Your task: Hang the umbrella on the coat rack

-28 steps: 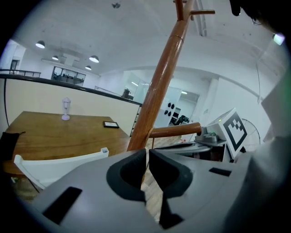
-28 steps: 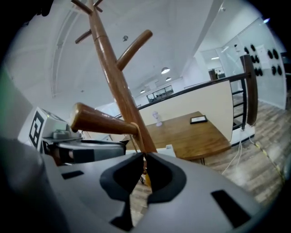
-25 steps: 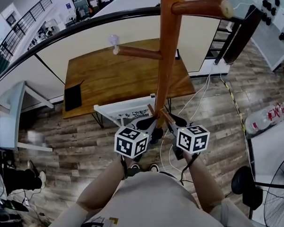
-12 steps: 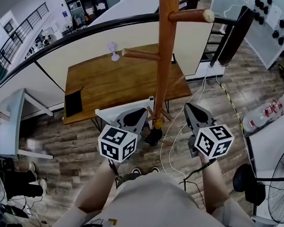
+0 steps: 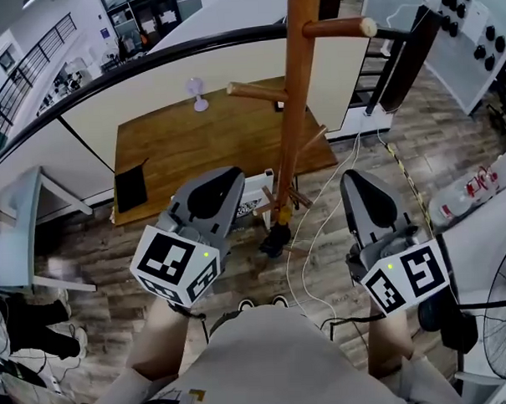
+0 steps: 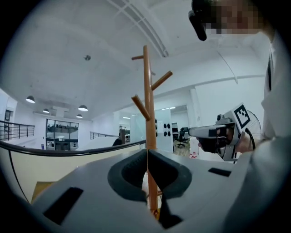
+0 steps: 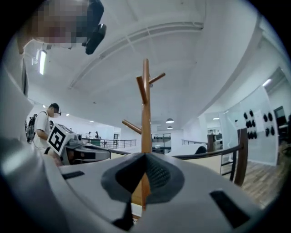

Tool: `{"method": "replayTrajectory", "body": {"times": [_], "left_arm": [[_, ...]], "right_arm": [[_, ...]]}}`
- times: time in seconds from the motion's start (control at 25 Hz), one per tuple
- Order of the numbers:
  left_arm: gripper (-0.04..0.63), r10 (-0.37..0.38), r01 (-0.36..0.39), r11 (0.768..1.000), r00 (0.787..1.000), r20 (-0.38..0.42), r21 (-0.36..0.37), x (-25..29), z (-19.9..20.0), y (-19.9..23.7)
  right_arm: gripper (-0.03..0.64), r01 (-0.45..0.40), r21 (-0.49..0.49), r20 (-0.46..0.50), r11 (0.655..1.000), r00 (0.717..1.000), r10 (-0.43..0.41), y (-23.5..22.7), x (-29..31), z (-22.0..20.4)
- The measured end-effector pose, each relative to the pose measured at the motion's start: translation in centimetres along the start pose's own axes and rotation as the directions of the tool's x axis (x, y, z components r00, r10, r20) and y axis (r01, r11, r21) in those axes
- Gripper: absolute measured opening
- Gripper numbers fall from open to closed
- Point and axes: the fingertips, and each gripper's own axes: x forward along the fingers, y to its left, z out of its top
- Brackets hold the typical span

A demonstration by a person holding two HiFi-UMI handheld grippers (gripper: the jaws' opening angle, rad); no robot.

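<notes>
The wooden coat rack (image 5: 293, 111) stands ahead of me, with one peg (image 5: 337, 27) to the right and another (image 5: 255, 91) to the left. At its foot is a small black bundle (image 5: 275, 238) with a yellow bit; I cannot tell whether it is the folded umbrella. My left gripper (image 5: 212, 184) is shut and empty, held left of the pole and short of it. My right gripper (image 5: 361, 188) is also shut and empty, to the pole's right. The left gripper view shows its shut jaws (image 6: 147, 152) lined up with the rack (image 6: 147, 104); the right gripper view shows the same (image 7: 145, 155), with the pole (image 7: 145, 104) behind.
A wooden table (image 5: 192, 149) with a black slab (image 5: 131, 185) and a small white fan (image 5: 196, 92) stands behind the rack. A white stand (image 5: 257, 191) is at the table's front. Cables (image 5: 321, 227) run over the floor. A floor fan (image 5: 492, 312) is at the lower right.
Both grippers have drawn back from the rack's foot, risen toward the camera and spread apart. The black bundle stays at the base.
</notes>
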Motion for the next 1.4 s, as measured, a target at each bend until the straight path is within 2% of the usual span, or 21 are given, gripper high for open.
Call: {"method": "replayTrajectory", "body": {"times": [0.24,0.44,0.72,0.92,1.4], "left_arm": [[0.009,-0.009,0.003,0.997,0.998,0.064,0.083,-2.3,3.6,-0.4],[0.009,-0.015,0.005,0.992,0.997,0.076,0.125,-3.2,4.3,-0.9],[0.009,-0.011,0.006,0.992,0.999,0.035,0.125,-4.1,2.2,-1.3],[0.009,-0.016,0.017,0.996,1.0,-0.02,0.092,-4.3,-0.1,-1.0],[0.009,-0.012,0.022,0.997,0.992,-0.122,0.08,-4.9,-4.7,-1.5]], "right_arm": [[0.005,0.01,-0.032,0.046,0.999,0.999,-0.009,1.7,-1.8,2.9],[0.005,0.02,-0.027,0.067,0.999,0.998,-0.018,2.4,-3.3,3.9],[0.003,0.019,0.008,0.023,1.0,1.0,-0.019,3.1,-4.2,2.3],[0.003,0.001,0.036,-0.016,0.999,1.0,-0.001,3.7,-4.4,0.9],[0.003,0.033,0.073,-0.16,0.997,0.987,-0.021,3.6,-4.8,-5.0]]}}
